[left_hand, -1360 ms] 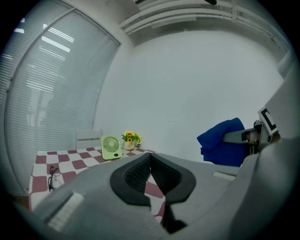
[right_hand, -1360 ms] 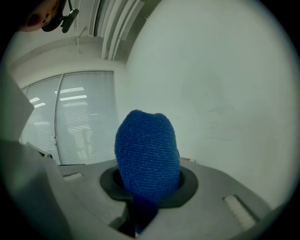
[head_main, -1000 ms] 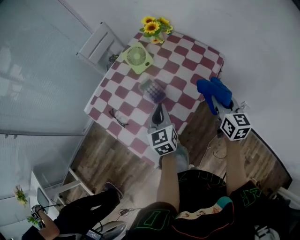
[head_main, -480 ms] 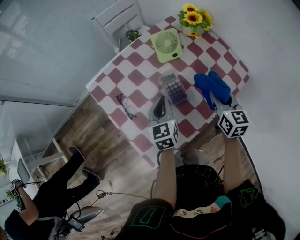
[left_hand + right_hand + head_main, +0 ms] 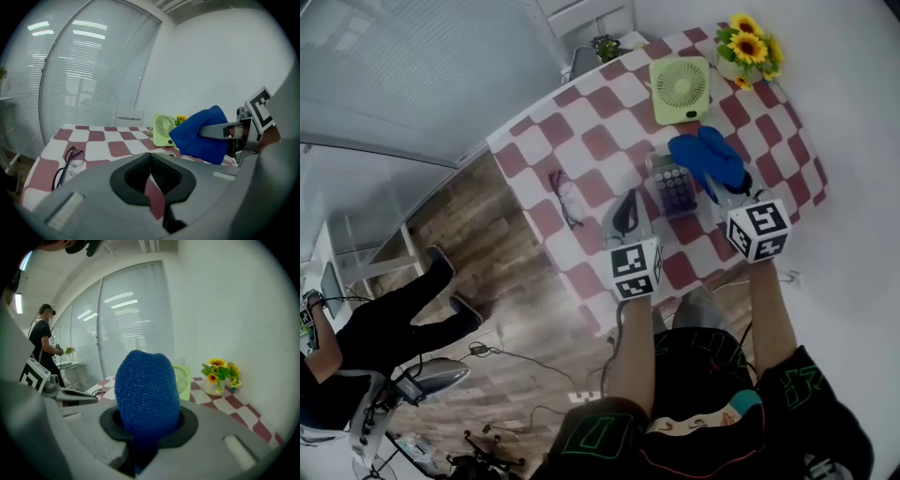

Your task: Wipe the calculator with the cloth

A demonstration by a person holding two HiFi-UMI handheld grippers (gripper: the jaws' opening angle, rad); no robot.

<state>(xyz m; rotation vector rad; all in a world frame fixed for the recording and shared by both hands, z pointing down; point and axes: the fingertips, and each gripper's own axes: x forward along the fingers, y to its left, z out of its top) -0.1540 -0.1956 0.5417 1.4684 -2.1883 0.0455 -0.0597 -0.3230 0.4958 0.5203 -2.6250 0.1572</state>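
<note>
blue nubbly cloth (image 5: 146,394) bulges from the pinching right tongs (image 5: 144,448), left tongs (image 5: 152,190) pressed together near the calculator (image 5: 676,188)

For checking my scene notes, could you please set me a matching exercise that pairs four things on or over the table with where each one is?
Things
1. cloth
2. calculator
3. fan
4. eyeglasses

Places
A. next to the sunflowers, near the table's far corner
B. flat on the table, between the left tool and the right tool
C. gripped in the right tool
D. flat on the table, to the left of the left tool

Pairs: 1-C, 2-B, 3-A, 4-D
</note>
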